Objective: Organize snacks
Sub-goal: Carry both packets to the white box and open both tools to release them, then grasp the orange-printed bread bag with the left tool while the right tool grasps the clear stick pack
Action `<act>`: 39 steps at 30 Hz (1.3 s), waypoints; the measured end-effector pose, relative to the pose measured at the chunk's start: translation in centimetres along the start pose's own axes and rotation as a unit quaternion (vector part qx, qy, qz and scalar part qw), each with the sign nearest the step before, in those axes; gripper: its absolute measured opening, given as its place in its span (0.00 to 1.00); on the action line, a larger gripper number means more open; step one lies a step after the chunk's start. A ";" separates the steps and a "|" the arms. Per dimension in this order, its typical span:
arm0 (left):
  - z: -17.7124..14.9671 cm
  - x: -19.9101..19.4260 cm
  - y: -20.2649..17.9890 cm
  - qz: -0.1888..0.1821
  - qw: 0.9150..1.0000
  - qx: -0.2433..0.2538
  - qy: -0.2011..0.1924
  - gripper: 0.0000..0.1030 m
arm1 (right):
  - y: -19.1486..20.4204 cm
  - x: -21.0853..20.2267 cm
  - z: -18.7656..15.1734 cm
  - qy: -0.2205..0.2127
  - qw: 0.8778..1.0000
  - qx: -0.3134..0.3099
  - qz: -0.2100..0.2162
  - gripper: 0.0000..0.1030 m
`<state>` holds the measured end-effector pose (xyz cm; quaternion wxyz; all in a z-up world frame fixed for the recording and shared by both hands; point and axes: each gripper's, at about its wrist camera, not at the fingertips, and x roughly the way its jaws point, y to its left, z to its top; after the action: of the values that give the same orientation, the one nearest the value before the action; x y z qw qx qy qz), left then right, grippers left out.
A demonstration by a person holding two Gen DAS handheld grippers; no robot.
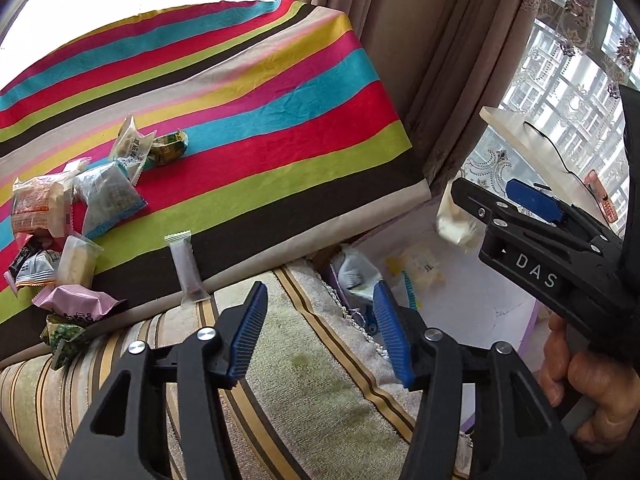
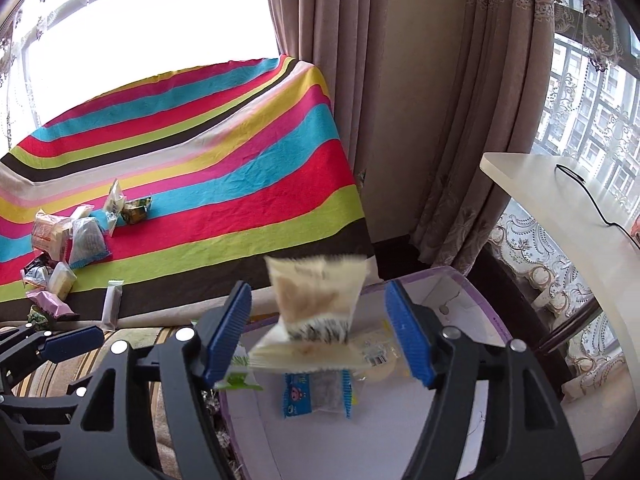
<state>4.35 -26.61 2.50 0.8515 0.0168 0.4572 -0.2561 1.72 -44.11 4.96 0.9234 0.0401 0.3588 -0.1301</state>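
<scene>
- Snack pile, far left & well ahead of left gripper fingers: mixed packets on striped cloth, incl. a blue-edged bag and pink wrapper by the cloth's near edge.
- Slim clear stick pack lies alone on the dark stripe, just ahead & left of the left fingers; closest pick from here.
- Left gripper: fingers apart, nothing between them, over the striped towel.
- Box, white inside w/ purple rim, sits below & ahead of right gripper; already holds a blue cartoon packet plus a yellowish one.
- Right gripper: fingers apart, pads not touching the beige packet. Packet is blurred, hangs between the fingers above the box — looks dropped, mid-fall.
- Step, my read: release of one snack into the box; pile is still big, so task is early-to-mid.
- Next, prob: right hand clears the box; left goes fwd-left to the stick pack, lines fingers across its narrow width, shuts, carries it over to the box.
</scene>
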 end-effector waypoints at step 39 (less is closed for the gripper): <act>-1.7 -7.3 18.1 0.067 0.952 -0.271 -0.125 0.71 | 10.4 1.9 0.8 0.044 0.985 -0.024 0.162 0.77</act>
<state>7.93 -7.36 3.55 0.8896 -0.2163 0.3969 -0.0648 6.36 -34.67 4.02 0.9162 0.0815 0.3909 0.0322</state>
